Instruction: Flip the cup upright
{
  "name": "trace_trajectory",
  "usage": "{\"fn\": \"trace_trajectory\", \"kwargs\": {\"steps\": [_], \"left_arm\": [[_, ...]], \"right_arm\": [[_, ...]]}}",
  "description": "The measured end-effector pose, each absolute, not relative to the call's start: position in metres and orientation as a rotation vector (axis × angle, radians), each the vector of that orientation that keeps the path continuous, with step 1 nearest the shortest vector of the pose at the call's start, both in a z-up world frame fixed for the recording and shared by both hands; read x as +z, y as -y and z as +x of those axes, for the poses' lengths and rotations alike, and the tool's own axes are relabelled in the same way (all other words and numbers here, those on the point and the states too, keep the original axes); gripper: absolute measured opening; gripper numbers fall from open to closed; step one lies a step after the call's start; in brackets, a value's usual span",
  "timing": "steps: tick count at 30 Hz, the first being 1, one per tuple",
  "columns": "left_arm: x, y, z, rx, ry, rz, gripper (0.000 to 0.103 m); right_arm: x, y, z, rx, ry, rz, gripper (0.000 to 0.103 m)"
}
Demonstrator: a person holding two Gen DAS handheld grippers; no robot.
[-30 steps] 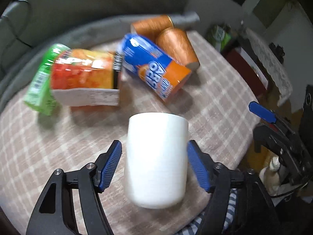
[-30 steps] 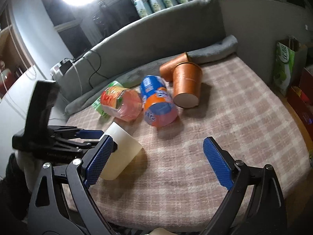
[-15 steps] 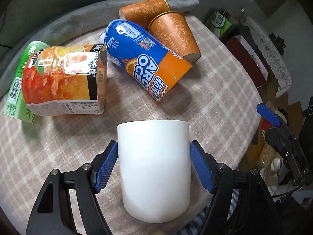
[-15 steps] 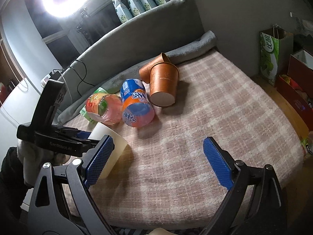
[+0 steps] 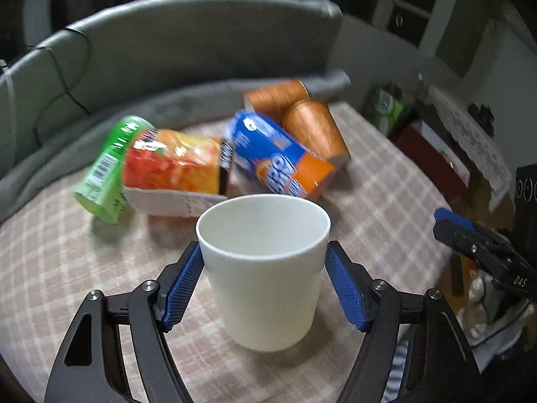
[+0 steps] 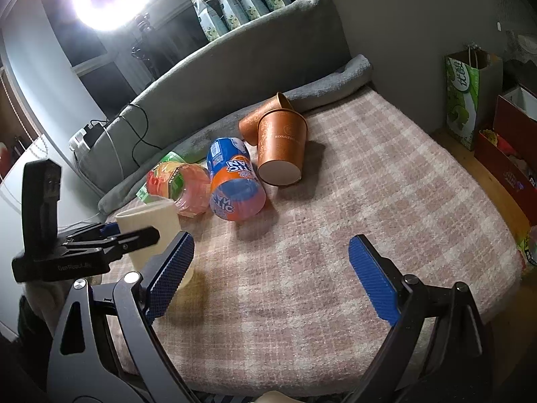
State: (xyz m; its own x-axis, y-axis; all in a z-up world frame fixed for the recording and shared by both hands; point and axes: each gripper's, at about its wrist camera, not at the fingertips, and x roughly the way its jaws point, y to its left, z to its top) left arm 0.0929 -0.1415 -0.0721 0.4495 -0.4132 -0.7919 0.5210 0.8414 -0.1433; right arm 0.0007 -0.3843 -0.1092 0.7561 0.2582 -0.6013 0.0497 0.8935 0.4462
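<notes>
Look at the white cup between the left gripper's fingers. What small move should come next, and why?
Probably open the left gripper and draw it back. The white cup already stands mouth up, its base apparently on the checked blanket, with the blue pads at both sides near its rim. The right gripper hangs open and holds nothing, so it need not help.

Behind the white cup (image 5: 265, 268) we find a tight row lying on their sides: a green cup (image 5: 107, 174), an orange-red fruit cup (image 5: 174, 168), a blue-and-orange cup (image 5: 278, 158) and two copper-brown paper cups (image 6: 282, 147), touching one another. That blocks any reach from the far side. To their right the plaid blanket (image 6: 386, 201) lies bare up to the grey backrest (image 6: 235, 67), wide enough for our right gripper (image 6: 268, 268).
</notes>
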Motion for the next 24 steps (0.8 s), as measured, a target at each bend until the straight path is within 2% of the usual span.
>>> {"fn": "trace_trajectory", "kwargs": {"steps": [11,24], "left_arm": [[-0.079,0.135,0.072,-0.525,-0.834,0.072,0.074],[-0.073,0.128,0.048,-0.552,-0.818,0.084,0.074]], "right_arm": [[-0.105,0.376,0.0,0.122,-0.711,0.436,0.095],[-0.096,0.36,-0.002,0.14,-0.694,0.392,0.095]]}}
